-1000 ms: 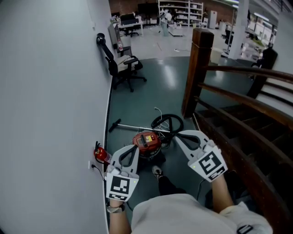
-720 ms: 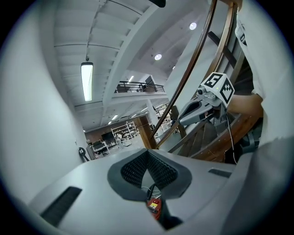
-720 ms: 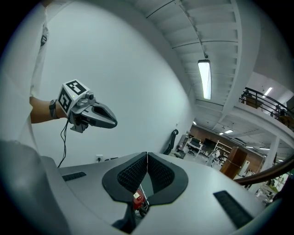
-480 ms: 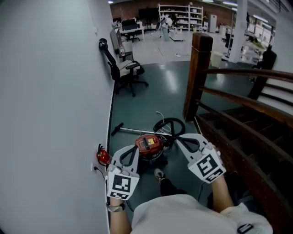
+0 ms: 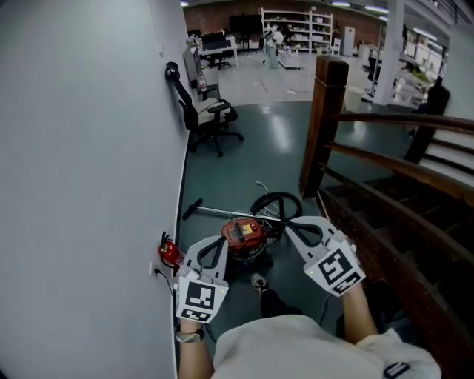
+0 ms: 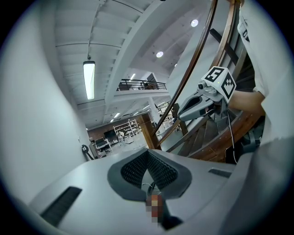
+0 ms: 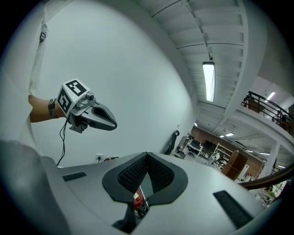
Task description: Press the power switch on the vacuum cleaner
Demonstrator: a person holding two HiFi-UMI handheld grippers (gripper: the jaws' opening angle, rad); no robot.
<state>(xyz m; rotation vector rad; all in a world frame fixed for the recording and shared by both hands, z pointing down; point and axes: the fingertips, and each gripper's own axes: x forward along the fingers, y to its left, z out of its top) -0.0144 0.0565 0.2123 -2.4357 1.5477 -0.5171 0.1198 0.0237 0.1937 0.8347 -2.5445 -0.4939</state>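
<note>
While both grippers hover with jaws closed and empty, the vacuum (image 5: 243, 235) sits on the floor (image 5: 244, 155) below, between left gripper (image 5: 216, 244) and right gripper (image 5: 291, 225). Its rigid red canister probably rolls if shoved; press straight down on the switch, likely on top, without grasping

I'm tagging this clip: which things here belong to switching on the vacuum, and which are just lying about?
Job: vacuum cleaner, left gripper, right gripper.
Lying about: office chair, stair post, shelving.
</note>
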